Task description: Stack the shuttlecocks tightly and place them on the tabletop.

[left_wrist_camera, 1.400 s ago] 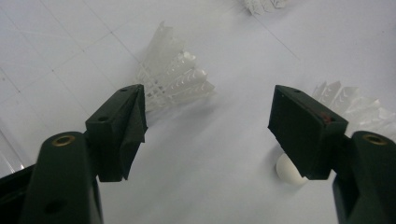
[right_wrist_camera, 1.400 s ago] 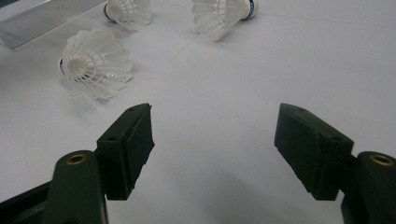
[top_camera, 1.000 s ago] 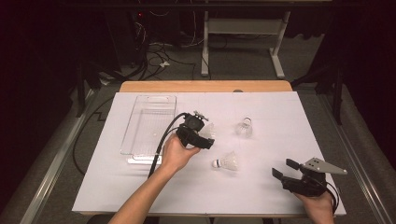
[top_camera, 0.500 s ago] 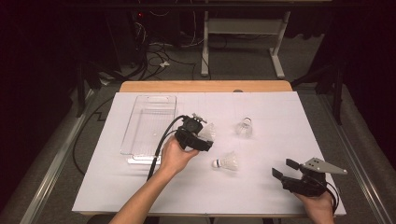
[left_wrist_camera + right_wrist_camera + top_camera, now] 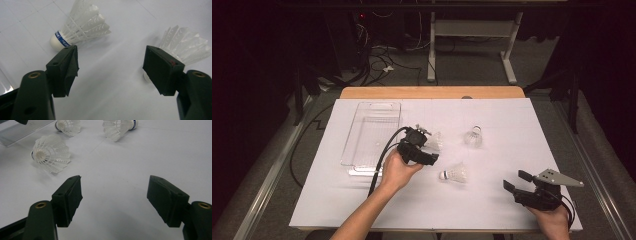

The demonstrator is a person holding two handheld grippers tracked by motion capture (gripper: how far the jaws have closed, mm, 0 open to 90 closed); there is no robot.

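High view shows my left tongs [image 5: 428, 150] wide apart over a shuttlecock [image 5: 434, 140] mid-desk beside the clear tray [image 5: 362, 150], so I should slide lower around its cork before squeezing; my right tongs [image 5: 518, 182] wait apart.

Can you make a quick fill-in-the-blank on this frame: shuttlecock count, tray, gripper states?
1. The white sheet carries ___ shuttlecocks.
2. The clear tray lies on the person's ___ side of the table.
3. The left gripper hangs over the shuttlecock with its jaws ___.
4. The right gripper holds ___ between its jaws.

Missing words: three; left; open; nothing
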